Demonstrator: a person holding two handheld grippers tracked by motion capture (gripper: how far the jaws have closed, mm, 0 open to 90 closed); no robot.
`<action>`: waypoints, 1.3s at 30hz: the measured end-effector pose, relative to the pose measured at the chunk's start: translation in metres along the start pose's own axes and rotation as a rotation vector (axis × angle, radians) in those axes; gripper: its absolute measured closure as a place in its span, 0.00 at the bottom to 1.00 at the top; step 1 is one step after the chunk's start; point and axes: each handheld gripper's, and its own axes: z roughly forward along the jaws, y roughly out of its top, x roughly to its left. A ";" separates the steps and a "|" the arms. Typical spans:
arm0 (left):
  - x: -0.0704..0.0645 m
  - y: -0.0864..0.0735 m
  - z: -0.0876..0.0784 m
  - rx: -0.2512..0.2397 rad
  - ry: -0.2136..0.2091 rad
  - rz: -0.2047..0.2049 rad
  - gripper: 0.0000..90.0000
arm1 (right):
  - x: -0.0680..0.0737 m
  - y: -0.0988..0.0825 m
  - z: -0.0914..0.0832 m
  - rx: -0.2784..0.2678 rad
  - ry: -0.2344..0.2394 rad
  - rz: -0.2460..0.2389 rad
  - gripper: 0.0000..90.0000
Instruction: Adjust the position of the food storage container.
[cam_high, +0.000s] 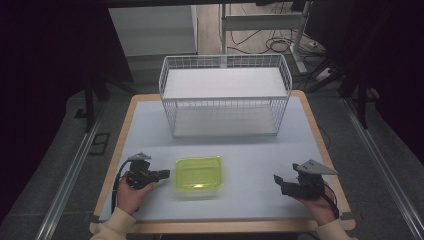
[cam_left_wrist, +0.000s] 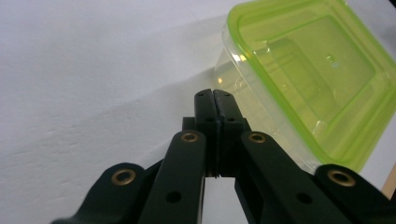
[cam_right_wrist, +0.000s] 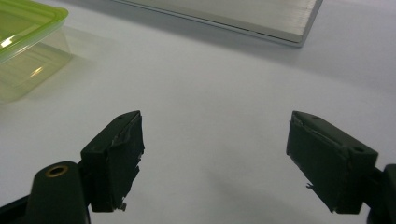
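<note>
One table (cam_high: 150, 125) takes up most of the room in front of the person, its pale grey top edged with a strip of light wood. At the far side of it stands a white wire basket (cam_high: 225, 107), wide and deep, with a flat white floor; seen from the right gripper view, the near edge of that floor shows as a pale slab (cam_right_wrist: 261, 18) lying on the tabletop. No brand, label or writing can be read on the basket or the table.

Nearer the person, toward the front and a little left of the middle, sits a clear plastic box (cam_high: 198, 176) with a lime-green lid snapped on top. It rests flat on the table, well apart from the basket. Its lid (cam_left_wrist: 317, 70) has a raised rim and a sunken centre panel, and any moulded marks on it are too faint to read.

Left of the box, the left gripper (cam_high: 161, 174) is held level in the person's left hand (cam_high: 131, 194), its tips pointing at the box's left side and just beside it. In the left gripper view its jaws are clenched tight together with nothing between them, their tips close to the clear wall of the box below the lid; whether they touch it I cannot tell.

Over on the right, well away from the box, the right gripper (cam_high: 276, 178) sits in the person's right hand (cam_high: 320, 202). Its jaws are spread wide above bare tabletop, grasping nothing.
</note>
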 end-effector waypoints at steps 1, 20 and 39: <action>0.000 0.000 0.001 0.001 -0.004 -0.002 1.00 | 0.000 0.000 0.000 0.001 -0.001 -0.001 0.21; -0.014 0.007 0.023 0.056 -0.051 0.014 1.00 | 0.000 0.000 0.000 -0.001 -0.001 0.000 0.21; -0.045 0.015 0.055 0.099 -0.090 0.052 1.00 | 0.000 0.000 0.000 -0.002 0.002 -0.001 0.21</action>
